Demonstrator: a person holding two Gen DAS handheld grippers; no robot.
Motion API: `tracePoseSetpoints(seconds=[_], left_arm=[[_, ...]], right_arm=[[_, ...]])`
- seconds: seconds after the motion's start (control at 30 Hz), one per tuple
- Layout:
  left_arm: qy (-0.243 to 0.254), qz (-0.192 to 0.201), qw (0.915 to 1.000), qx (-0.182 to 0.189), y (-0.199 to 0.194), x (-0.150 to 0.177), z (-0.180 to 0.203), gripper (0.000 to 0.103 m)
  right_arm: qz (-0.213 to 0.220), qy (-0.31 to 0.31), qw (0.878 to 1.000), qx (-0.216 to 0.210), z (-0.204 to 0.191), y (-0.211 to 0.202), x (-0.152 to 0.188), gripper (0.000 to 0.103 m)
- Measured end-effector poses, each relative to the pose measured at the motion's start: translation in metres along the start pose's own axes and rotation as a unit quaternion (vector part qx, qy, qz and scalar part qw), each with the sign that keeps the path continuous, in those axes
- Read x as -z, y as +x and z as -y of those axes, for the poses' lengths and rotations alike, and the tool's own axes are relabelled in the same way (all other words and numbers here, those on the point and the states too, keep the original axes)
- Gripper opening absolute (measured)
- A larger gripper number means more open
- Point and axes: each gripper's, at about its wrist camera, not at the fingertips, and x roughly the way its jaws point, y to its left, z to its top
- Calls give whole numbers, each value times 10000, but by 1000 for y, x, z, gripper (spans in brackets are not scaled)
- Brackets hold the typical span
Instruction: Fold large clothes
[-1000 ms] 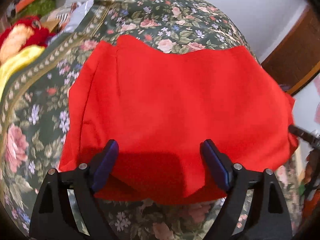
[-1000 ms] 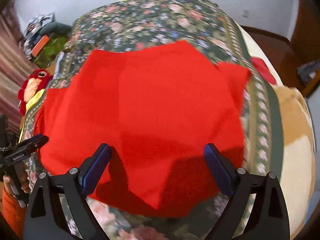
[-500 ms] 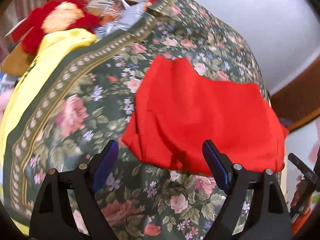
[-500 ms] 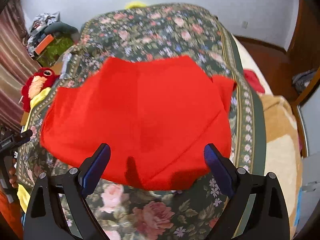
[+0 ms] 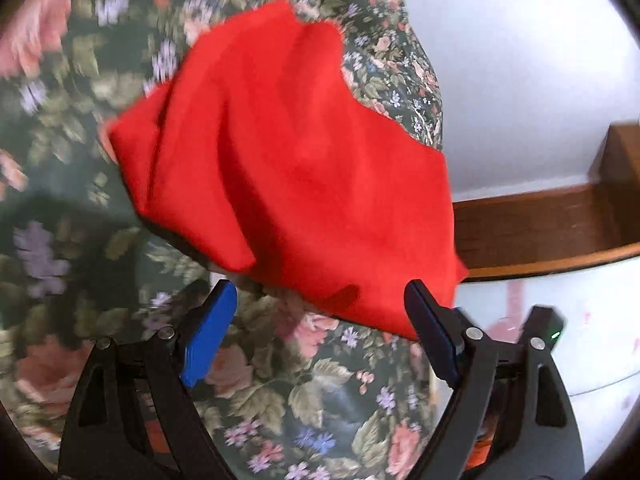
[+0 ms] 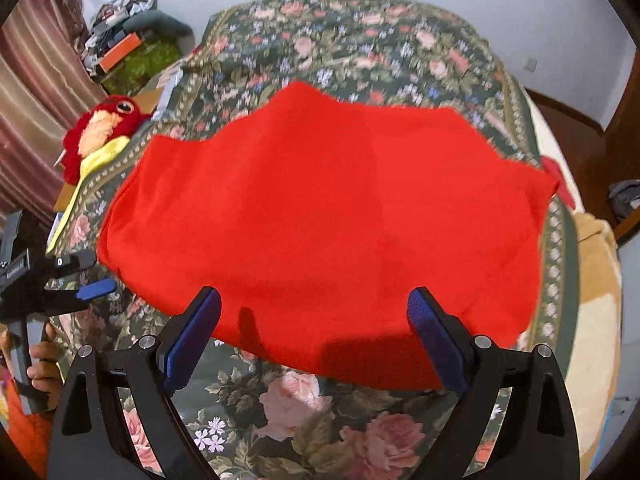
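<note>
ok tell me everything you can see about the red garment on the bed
The red garment is one plain, bright red piece of soft, slightly fuzzy-looking cloth, with no print or fastenings showing. It lies folded into a broad, roughly flat stack with uneven edges and shallow creases, and a corner sticks out at its right side. It rests on the floral bedspread, near the bed's front. Nothing grips it: the left gripper and right gripper are both open at its near edge, seemingly not touching it.
</note>
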Motion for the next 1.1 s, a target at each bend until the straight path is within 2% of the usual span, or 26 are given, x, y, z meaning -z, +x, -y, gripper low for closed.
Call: tracePoseSetpoints(seconds=[0.1, 0.37, 0.47, 0.57, 0.67, 0.7, 0.73, 0.77, 0.8, 0.83, 0.93, 1.1], left_arm=[[-321, -58, 9994, 74, 15, -8, -15, 85], [185, 307, 9994, -39, 35, -32, 3, 84], [103, 410, 9991, 17, 44, -46, 4, 82], [-26, 602, 9982, 32, 48, -61, 3, 76], [-305, 772, 9965, 102, 48, -73, -2, 67], [-372, 822, 9959, 51, 47, -75, -5, 57], [-430, 821, 9957, -66, 46, -78, -6, 40], [-435, 742, 9961, -206, 44, -79, -5, 30], [-363, 762, 9963, -128, 40, -79, -3, 21], [-251, 849, 9960, -83, 34, -77, 0, 17], [165, 1135, 9929, -316, 13, -72, 18, 7], [216, 1333, 9902, -357, -19, -69, 34, 6]], right_arm=[[-151, 14, 9999, -62, 0, 9, 1, 93], [-332, 253, 9989, -204, 13, 25, 1, 95], [-354, 356, 9982, -328, 17, 26, 2, 98], [-365, 373, 9980, -348, 18, 27, 2, 98], [-372, 347, 9983, -302, 16, 26, 2, 98], [-379, 329, 9984, -268, 16, 26, 2, 98], [-383, 315, 9985, -212, 14, 25, 2, 98], [-387, 307, 9986, -165, 14, 25, 2, 98], [-390, 293, 9987, -118, 13, 25, 2, 98], [-380, 272, 9989, -86, 10, 23, 2, 98], [-340, 215, 9992, -78, 7, 17, -1, 98], [-150, 126, 9998, -59, -6, 9, -13, 98]])
